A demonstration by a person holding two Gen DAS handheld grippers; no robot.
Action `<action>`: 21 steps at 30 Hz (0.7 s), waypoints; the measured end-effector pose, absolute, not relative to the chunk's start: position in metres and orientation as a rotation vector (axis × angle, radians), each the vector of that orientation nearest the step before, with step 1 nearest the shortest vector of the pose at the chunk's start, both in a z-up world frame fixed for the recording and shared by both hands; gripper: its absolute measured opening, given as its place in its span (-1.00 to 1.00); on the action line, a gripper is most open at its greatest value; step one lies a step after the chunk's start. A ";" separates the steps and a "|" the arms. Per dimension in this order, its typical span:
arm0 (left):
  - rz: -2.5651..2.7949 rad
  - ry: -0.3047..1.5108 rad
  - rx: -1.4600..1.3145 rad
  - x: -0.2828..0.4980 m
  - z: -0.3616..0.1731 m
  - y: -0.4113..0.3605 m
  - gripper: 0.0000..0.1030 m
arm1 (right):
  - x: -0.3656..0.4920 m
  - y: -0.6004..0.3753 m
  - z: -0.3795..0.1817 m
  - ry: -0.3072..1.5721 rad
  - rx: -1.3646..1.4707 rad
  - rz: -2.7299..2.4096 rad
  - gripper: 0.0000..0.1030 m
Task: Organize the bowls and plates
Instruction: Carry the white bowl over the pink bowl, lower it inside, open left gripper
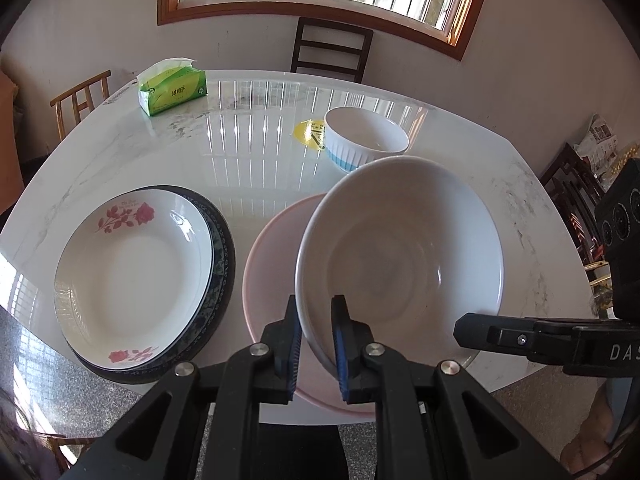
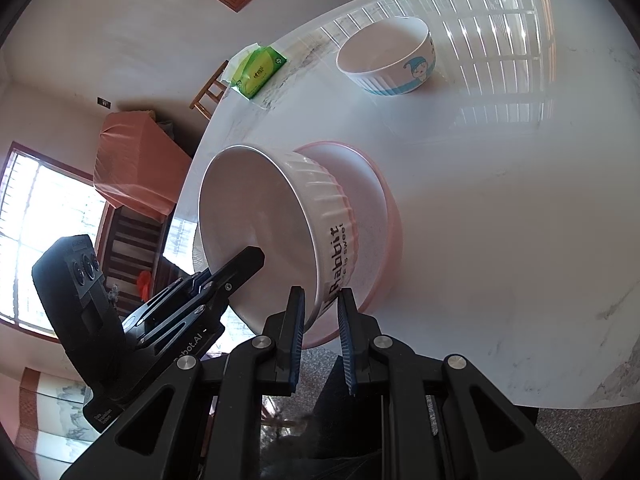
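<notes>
A large white ribbed bowl (image 1: 400, 240) (image 2: 256, 220) with "Rabbit" lettering hangs tilted over a wide pink bowl (image 1: 272, 264) (image 2: 372, 208) on the white marble table (image 1: 260, 140). My left gripper (image 1: 316, 300) is shut on its near rim. My right gripper (image 2: 321, 292) is shut on the rim at another spot, with one pad inside and one outside. To the left, a rose-patterned plate (image 1: 132, 276) lies stacked on a dark-rimmed plate (image 1: 224, 248). A small white bowl with blue stripes (image 1: 366, 136) (image 2: 384, 56) stands farther back.
A green tissue pack (image 1: 172, 88) (image 2: 260, 68) lies at the table's far left. A yellow sticker (image 1: 306, 132) shows beside the small bowl. Wooden chairs (image 1: 332, 48) ring the table. The table's front edge runs just below the pink bowl.
</notes>
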State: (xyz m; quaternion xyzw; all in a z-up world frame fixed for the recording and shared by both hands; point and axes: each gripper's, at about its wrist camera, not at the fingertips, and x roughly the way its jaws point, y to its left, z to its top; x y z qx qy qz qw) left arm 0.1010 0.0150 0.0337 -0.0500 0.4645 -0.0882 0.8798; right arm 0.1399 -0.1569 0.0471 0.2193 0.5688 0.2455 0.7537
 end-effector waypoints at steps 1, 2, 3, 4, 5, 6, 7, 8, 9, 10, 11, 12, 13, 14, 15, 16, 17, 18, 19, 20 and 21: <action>-0.184 0.971 -0.102 0.101 0.033 0.015 -0.71 | 0.140 -0.157 0.047 1.241 0.478 0.535 -0.67; -0.183 0.974 -0.100 0.102 0.032 0.015 -0.71 | 0.140 -0.157 0.047 1.241 0.477 0.535 -0.67; -0.183 0.977 -0.101 0.102 0.031 0.015 -0.71 | 0.140 -0.157 0.047 1.240 0.476 0.535 -0.67; -0.182 0.980 -0.100 0.103 0.031 0.015 -0.71 | 0.140 -0.157 0.047 1.240 0.476 0.534 -0.67; -0.182 0.984 -0.098 0.103 0.030 0.015 -0.71 | 0.141 -0.156 0.047 1.240 0.476 0.533 -0.67; -0.182 0.986 -0.099 0.104 0.029 0.015 -0.71 | 0.142 -0.156 0.047 1.241 0.476 0.533 -0.67; -0.182 0.988 -0.101 0.104 0.028 0.016 -0.71 | 0.142 -0.156 0.047 1.241 0.477 0.533 -0.67; -0.182 0.991 -0.102 0.105 0.027 0.016 -0.71 | 0.142 -0.156 0.047 1.242 0.478 0.532 -0.67; -0.182 0.993 -0.103 0.105 0.027 0.016 -0.71 | 0.142 -0.156 0.046 1.243 0.479 0.531 -0.67; -0.182 0.995 -0.104 0.105 0.026 0.016 -0.71 | 0.143 -0.157 0.046 1.244 0.479 0.531 -0.67; -0.181 0.997 -0.105 0.106 0.025 0.016 -0.71 | 0.143 -0.157 0.046 1.245 0.479 0.531 -0.67; -0.181 0.998 -0.105 0.106 0.025 0.016 -0.71 | 0.143 -0.156 0.046 1.245 0.480 0.530 -0.67; -0.181 0.999 -0.103 0.106 0.025 0.016 -0.70 | 0.143 -0.157 0.045 1.244 0.480 0.530 -0.67; -0.181 0.999 -0.101 0.107 0.025 0.016 -0.70 | 0.143 -0.157 0.045 1.244 0.479 0.530 -0.67; -0.180 0.999 -0.101 0.107 0.025 0.016 -0.70 | 0.143 -0.157 0.045 1.245 0.478 0.530 -0.67; -0.180 0.999 -0.102 0.107 0.025 0.016 -0.70 | 0.143 -0.157 0.045 1.245 0.479 0.530 -0.67; -0.179 0.999 -0.103 0.108 0.025 0.017 -0.70 | 0.143 -0.157 0.045 1.245 0.480 0.530 -0.67; -0.178 0.997 -0.103 0.108 0.025 0.017 -0.70 | 0.143 -0.157 0.045 1.244 0.479 0.529 -0.67; -0.179 0.997 -0.102 0.107 0.025 0.016 -0.69 | 0.144 -0.157 0.045 1.242 0.474 0.528 -0.67; -0.179 0.997 -0.098 0.107 0.025 0.016 -0.68 | 0.144 -0.157 0.045 1.239 0.468 0.527 -0.67; -0.179 0.998 -0.095 0.107 0.025 0.015 -0.66 | 0.144 -0.157 0.045 1.237 0.465 0.525 -0.67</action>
